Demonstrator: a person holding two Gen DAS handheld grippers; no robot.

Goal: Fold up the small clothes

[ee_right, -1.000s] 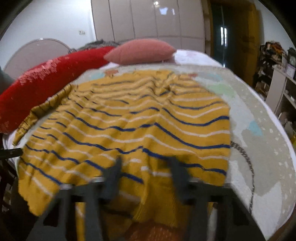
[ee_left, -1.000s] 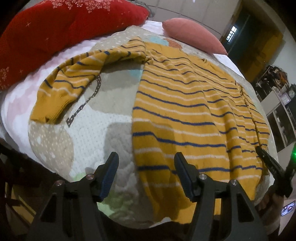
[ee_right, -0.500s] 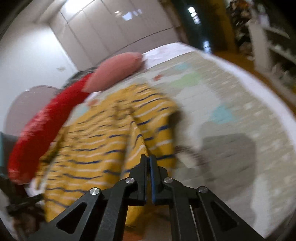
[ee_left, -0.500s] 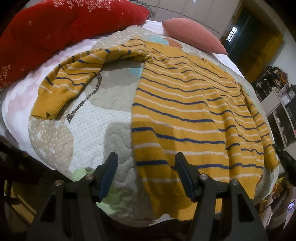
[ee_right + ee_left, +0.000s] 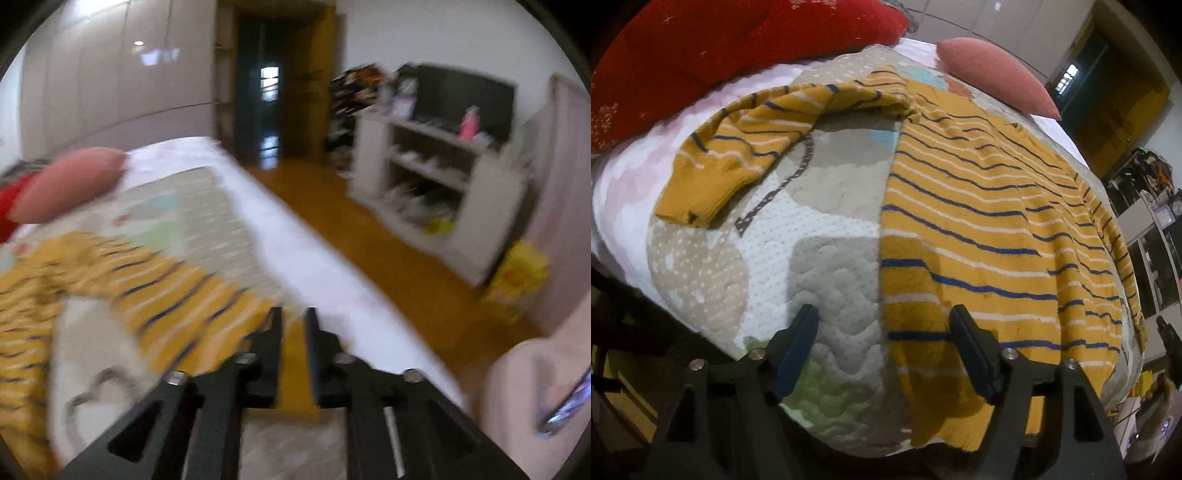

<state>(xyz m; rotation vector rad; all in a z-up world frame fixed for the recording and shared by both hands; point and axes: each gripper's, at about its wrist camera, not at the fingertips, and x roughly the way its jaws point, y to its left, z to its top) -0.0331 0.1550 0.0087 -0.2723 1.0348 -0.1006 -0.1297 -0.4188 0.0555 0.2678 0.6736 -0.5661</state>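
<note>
A mustard sweater (image 5: 979,206) with blue and white stripes lies flat on the patchwork quilt (image 5: 820,236). Its left sleeve (image 5: 738,147) bends out across the quilt. My left gripper (image 5: 882,312) hovers over the near hem, jaws opening wide. The sweater's left edge runs between them and the pads do not press it. In the blurred right wrist view, the right sleeve (image 5: 177,295) stretches out toward the bed's right side. My right gripper (image 5: 293,312) is at the cuff. Its jaws are opening, with yellow cloth showing in the narrow gap.
A red pillow (image 5: 720,44) and a pink pillow (image 5: 993,70) lie at the head of the bed. Right of the bed are a wooden floor, white shelves (image 5: 436,177) and a yellow object (image 5: 517,277). The bed's front edge is just beneath my left gripper.
My left jaws have spread wider without the hand moving. My right gripper swung right, away from the sweater's body, carrying the sleeve outward; its jaws, shut half a second ago, now stand apart.
</note>
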